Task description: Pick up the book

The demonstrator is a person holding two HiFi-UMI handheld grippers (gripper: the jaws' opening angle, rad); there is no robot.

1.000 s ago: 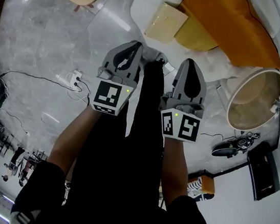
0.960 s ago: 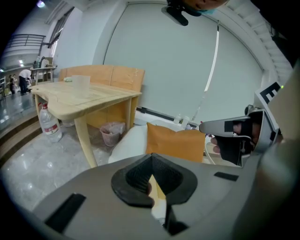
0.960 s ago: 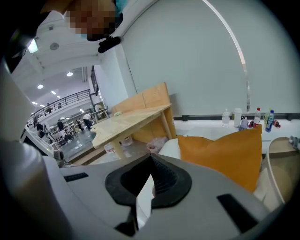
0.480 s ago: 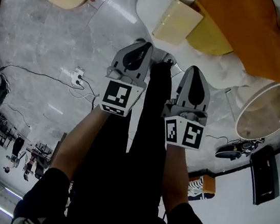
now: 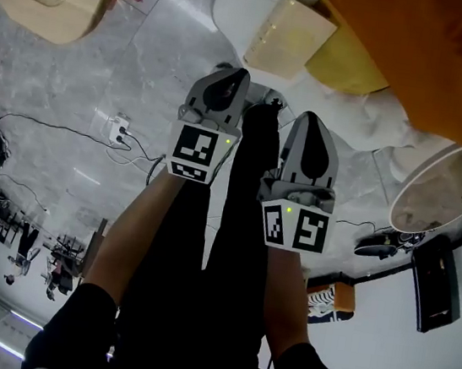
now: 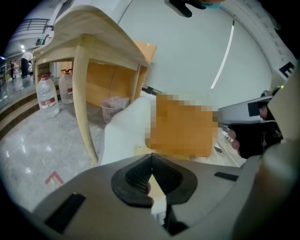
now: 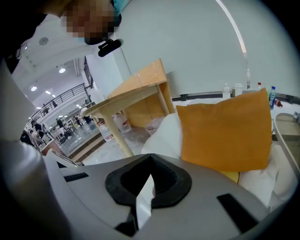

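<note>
Head view: the left gripper and right gripper hang side by side over the person's dark-clad legs, and the book lies ahead of them on the white seat, near the orange cushion. Left gripper view: its 2 jaws are pressed together at the tips, nothing between them, with a wooden table at left. Right gripper view: those jaws likewise meet, empty, facing the cushion.

Closed cream book lies beside orange pillow.
</note>
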